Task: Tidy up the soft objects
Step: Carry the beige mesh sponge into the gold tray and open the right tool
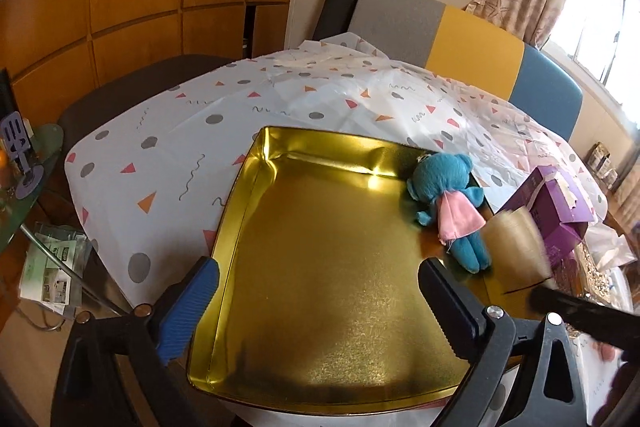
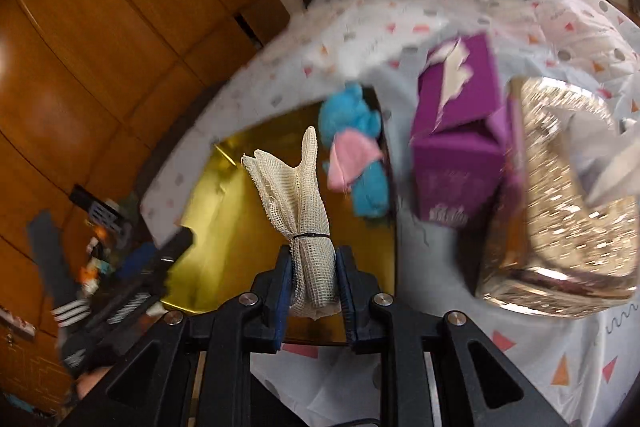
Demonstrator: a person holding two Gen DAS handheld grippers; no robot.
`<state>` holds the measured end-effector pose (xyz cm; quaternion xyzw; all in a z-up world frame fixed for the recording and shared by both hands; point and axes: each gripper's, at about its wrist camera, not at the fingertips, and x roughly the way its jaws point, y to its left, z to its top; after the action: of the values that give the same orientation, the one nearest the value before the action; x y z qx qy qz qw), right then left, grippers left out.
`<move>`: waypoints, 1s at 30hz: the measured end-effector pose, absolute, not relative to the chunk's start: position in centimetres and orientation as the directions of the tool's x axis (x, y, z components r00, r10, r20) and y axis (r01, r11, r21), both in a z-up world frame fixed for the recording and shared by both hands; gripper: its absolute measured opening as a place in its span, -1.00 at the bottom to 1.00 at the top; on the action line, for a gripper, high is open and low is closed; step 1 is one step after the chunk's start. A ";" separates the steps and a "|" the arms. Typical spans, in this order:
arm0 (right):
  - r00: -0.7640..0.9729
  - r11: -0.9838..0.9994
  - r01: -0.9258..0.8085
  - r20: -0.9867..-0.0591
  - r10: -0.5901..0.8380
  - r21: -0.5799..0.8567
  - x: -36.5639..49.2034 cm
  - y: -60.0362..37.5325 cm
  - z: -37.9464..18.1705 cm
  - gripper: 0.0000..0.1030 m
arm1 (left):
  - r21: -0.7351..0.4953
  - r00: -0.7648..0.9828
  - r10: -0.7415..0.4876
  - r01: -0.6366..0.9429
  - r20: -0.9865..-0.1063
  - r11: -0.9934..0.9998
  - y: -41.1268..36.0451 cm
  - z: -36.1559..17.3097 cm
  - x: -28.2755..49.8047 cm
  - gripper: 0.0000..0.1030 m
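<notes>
The right gripper [image 2: 313,285], clamped on the mesh cloth bundle [image 2: 308,223], should lower it into the gold tin [image 1: 320,267] beside the blue bear [image 1: 448,211] before releasing, while the left gripper [image 1: 320,307] hangs open above the tin

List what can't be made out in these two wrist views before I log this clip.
- Print on the purple box: motion blur in the right wrist view; too small in the left.
- Teddy's face: turned away in the left view, blurred in the right.
- Gold tin's near edge: hidden behind the left gripper.
- Lower end of the mesh cloth bundle: covered by the right gripper.
- Glittery gold box: smeared by blur.
</notes>
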<state>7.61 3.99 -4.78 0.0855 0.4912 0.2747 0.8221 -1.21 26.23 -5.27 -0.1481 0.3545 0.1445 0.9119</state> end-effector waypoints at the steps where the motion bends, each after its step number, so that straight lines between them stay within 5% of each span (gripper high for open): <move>1: 0.362 0.846 -0.355 -0.776 0.517 0.398 7.8 4.4 -5.4 -0.53 | -0.174 0.706 0.153 -0.369 -0.692 0.913 26.3 -5.4 -1.2 0.95; 11: 0.393 0.902 -0.328 -0.827 0.401 0.282 8.2 4.2 -7.7 -0.41 | -0.183 0.707 0.125 -0.344 -0.696 0.921 25.7 -5.8 -1.1 0.95; 30: 0.673 0.930 -0.359 -0.671 0.312 0.073 4.2 -2.2 -0.9 -0.28 | -0.138 0.721 0.087 -0.248 -0.687 0.959 22.5 -4.9 -0.7 0.95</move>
<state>4.17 -2.21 -0.91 -0.0324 0.3606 0.1837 0.9139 -0.73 22.53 -4.93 -0.1107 0.3622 0.0908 0.9210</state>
